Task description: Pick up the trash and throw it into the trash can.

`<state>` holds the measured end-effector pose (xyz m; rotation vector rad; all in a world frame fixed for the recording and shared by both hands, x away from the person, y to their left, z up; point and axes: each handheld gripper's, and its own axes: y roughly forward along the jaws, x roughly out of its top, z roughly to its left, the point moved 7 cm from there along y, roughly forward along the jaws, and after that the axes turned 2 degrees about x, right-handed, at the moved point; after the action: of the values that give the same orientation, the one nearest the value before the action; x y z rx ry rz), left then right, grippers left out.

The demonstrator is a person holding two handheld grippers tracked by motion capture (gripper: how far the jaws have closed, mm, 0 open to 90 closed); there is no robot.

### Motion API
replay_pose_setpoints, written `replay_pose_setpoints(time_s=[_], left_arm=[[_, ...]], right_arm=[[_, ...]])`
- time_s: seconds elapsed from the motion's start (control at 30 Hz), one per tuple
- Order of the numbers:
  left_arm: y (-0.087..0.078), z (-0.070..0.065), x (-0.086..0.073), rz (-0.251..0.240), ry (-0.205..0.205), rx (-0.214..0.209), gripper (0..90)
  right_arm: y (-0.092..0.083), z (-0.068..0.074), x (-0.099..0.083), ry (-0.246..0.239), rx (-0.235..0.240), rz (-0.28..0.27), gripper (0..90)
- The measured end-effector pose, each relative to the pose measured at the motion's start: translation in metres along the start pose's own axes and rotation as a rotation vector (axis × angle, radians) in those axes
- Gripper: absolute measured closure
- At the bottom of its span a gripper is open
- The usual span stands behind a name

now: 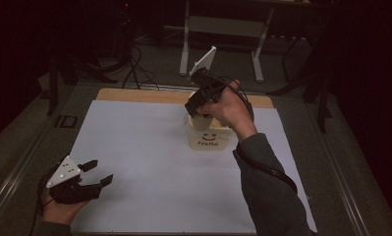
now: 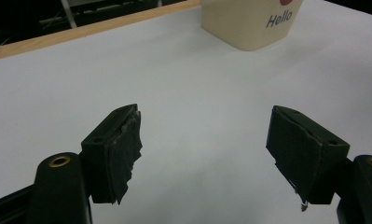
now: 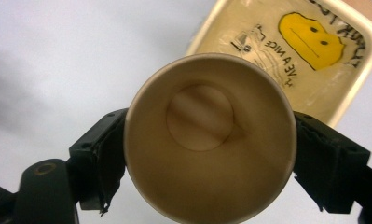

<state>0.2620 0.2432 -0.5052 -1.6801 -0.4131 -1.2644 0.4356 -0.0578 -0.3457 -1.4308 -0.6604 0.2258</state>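
Paper cup [image 3: 210, 140] being clamped by right gripper [image 1: 199, 101] fingers | hovering over Hello tub [image 1: 209, 135]; lowering next | left gripper [image 1: 96, 173] resting, fingers wide, empty

Two grippers [image 1: 96, 173] [image 1: 196, 109] are seen, one paper cup [image 3: 209, 140], one cream box [image 1: 209, 137] marked "Hello", and one white sheet [image 1: 134, 147] spread on the table.

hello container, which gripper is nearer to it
Right. The right gripper, shut on a paper cup, is right over the cream Hello container. The left gripper rests open at the sheet's near left corner, well away from it.
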Motion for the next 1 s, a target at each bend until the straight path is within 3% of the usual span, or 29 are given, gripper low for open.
replay_pose_setpoints(time_s=[1.0], left_arm=[[-0.001,0.000,0.000,-0.001,-0.001,0.002,26.0]], right_arm=[[-0.008,-0.049,0.005,0.124,-0.020,0.002,17.8]])
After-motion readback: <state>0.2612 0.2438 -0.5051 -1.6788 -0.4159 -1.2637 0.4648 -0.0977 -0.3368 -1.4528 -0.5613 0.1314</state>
